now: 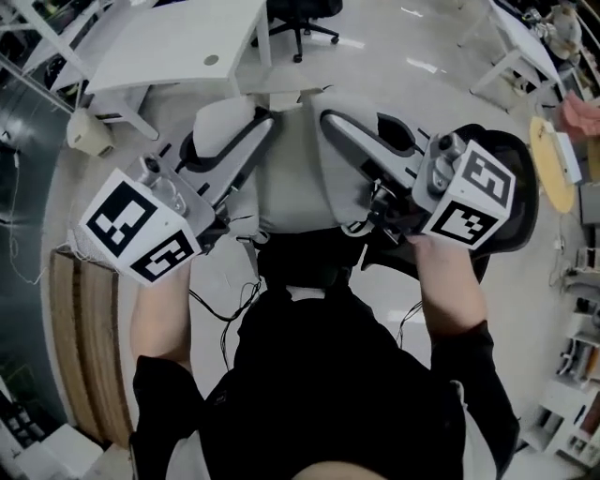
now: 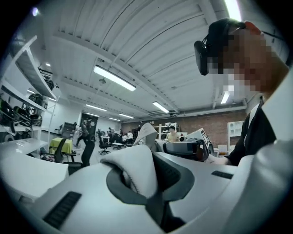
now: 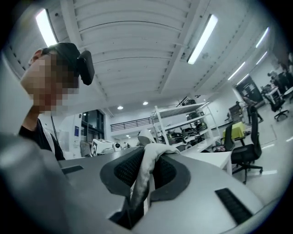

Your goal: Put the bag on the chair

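A white cloth bag (image 1: 292,178) hangs stretched between my two grippers in the head view, above the floor in front of the person. My left gripper (image 1: 246,131) is shut on a fold of the bag's fabric (image 2: 135,169). My right gripper (image 1: 361,131) is shut on another strip of that fabric (image 3: 149,164), which runs down between its pads. A black chair seat (image 1: 520,202) lies just behind and under the right gripper's marker cube, partly hidden by it. The bag's lower part is hidden by the person's dark clothes.
A white desk (image 1: 178,42) stands at the back left, with a black office chair (image 1: 300,14) beside it. Wooden boards (image 1: 84,347) lie at the left. A round yellow table (image 1: 553,159) is at the right. Cables (image 1: 225,319) trail on the floor.
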### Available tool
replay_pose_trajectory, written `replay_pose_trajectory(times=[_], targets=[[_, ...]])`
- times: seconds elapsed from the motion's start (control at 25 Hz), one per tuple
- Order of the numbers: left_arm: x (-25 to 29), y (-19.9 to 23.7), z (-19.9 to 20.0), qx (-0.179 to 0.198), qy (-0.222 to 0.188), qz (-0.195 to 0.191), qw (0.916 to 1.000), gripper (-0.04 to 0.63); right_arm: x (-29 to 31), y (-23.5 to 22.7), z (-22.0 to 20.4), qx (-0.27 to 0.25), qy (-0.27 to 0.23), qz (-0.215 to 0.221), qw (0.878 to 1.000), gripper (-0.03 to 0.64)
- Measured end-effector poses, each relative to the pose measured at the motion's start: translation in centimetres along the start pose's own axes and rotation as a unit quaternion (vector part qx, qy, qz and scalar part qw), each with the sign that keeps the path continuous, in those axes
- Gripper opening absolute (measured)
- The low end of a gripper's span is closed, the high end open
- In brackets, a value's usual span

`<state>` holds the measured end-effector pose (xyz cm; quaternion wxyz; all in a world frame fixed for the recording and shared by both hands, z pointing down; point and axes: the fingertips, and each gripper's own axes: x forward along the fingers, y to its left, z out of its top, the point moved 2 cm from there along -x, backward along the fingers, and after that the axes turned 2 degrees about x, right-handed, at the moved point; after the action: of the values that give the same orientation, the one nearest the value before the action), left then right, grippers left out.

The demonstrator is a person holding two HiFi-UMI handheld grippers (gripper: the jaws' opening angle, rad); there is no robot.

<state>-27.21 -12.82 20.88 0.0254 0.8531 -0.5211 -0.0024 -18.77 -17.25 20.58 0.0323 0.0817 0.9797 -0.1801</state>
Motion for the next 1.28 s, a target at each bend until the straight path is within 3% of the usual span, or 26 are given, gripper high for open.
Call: replay_pose_trajectory(times=[0.16,0.44,0.84,1.08,1.28], targets=[[1.8,1.8,-2.2,-0.006,0.011,-0.084,0.9964,0.043,-0.1,-1.8,-1.8,0.004,-0.025,-0.096,0.995,0.060],[6.3,0.0,-4.8,0.005,0.038,-0.165,0.9855,0.043,-4.6,-3.7,-3.8,0.038,-0.052,-0.189,0.980,0.060],[11.3,-2.2,-9.0,-0.017,0.068,-0.202,0.9768,0.043,-9.6,-6.5,-6.4,0.056,-0.055,-0.237,0.968,0.060],[17.2,-3.9,-11.1,-0.016,0.098,-0.208,0.9731,0.043,-14.5,-10.5,-6.6,0.064,-0.058,-0.265,0.960,0.060],[20.5,-4.2,-15.3,-0.027,0.129,-0.208,0.9692,0.043,-17.0,-14.4,-9.3,0.100,-0.063,-0.291,0.949,0.060]])
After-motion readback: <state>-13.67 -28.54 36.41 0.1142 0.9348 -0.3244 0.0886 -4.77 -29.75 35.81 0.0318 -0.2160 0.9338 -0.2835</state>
